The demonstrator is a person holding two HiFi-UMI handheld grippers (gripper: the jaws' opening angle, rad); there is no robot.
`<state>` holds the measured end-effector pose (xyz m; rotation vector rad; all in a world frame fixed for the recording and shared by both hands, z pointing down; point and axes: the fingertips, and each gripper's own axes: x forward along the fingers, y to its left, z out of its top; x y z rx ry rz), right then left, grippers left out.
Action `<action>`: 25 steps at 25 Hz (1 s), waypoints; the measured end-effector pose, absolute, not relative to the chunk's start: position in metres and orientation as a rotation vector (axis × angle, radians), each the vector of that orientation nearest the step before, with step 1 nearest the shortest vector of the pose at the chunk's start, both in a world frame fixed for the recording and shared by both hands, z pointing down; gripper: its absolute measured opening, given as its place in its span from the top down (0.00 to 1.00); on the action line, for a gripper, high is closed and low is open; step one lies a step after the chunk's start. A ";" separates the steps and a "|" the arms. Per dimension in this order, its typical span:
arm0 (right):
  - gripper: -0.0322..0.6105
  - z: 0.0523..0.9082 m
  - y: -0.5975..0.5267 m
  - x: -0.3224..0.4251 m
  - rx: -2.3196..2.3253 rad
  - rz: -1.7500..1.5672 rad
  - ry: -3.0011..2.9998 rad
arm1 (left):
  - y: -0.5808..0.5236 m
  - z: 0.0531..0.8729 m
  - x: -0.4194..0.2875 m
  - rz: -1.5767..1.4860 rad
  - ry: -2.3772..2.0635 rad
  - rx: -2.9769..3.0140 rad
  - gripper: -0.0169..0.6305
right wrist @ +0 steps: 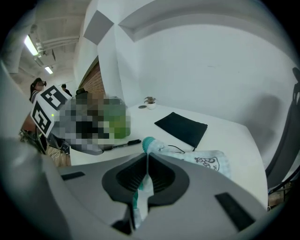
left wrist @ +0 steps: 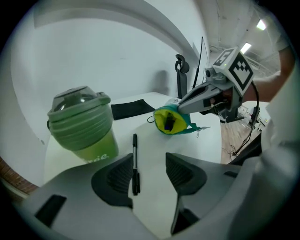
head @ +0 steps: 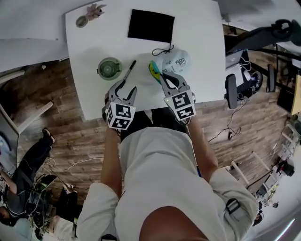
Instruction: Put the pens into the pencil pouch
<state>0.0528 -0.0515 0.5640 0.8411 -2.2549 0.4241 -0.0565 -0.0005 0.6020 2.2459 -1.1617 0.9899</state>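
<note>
on the white surface (head: 197, 28) lies one black pen (left wrist: 135, 164), just beside one green lidded cup (left wrist: 82, 126). two grippers hang near the surface's near edge. the left gripper (left wrist: 149, 164) has its jaws partly apart and holds nothing; the pen lies between them, close to the pad on the cup's side, not pinched. the right gripper (right wrist: 146, 161) is closed tight on the teal zip edge of the one pencil pouch (right wrist: 206, 161), whose mouth gapes toward the left gripper and shows a yellow lining with something dark inside. farther back lie one flat black cloth (head: 151, 26) and, at the far corner, one small potted plant (head: 89, 13).
</note>
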 end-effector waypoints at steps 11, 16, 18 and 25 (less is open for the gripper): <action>0.93 0.572 -0.042 0.030 0.758 0.422 -2.263 | 0.016 0.639 -0.092 1.052 -1.190 2.134 0.72; 0.93 0.573 -0.041 0.029 0.754 0.428 -2.258 | 0.016 0.650 -0.095 1.037 -1.169 2.109 0.79; 0.93 0.573 -0.041 0.029 0.756 0.432 -2.256 | 0.016 0.654 -0.094 1.043 -1.159 2.104 0.81; 0.93 0.573 -0.043 0.033 0.775 0.440 -2.264 | 0.016 0.655 -0.096 1.021 -1.130 2.097 0.90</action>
